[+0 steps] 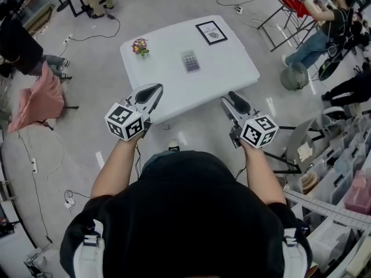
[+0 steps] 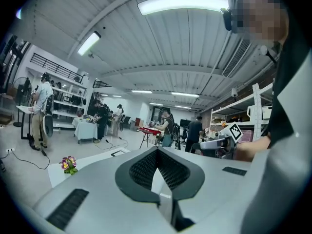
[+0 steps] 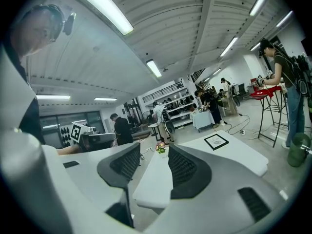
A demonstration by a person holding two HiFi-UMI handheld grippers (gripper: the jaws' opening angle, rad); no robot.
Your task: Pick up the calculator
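**Matt plastic claws, a smooth white surface, a shiny floor**

The left claw (image 2: 157, 150) and the right claw (image 3: 154, 150) both have smooth, matt grey plastic shells, and their dark pads (image 3: 187, 172) are finely ribbed. The surface (image 1: 232, 68) is smooth and white with a faint sheen. At its centre the calculator (image 1: 190, 61) looks like grey plastic, and at one o'clock a picture frame (image 1: 211, 32) is black round a paper-white sheet. The floor (image 1: 174, 4) is pale, polished and reflects light. At nine o'clock from the surface a pink cloth (image 1: 37, 97) hangs in soft folds. The person's top (image 1: 191, 213) is matt black cloth.

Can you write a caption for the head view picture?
Left gripper and right gripper hover before the table holding a calculator.
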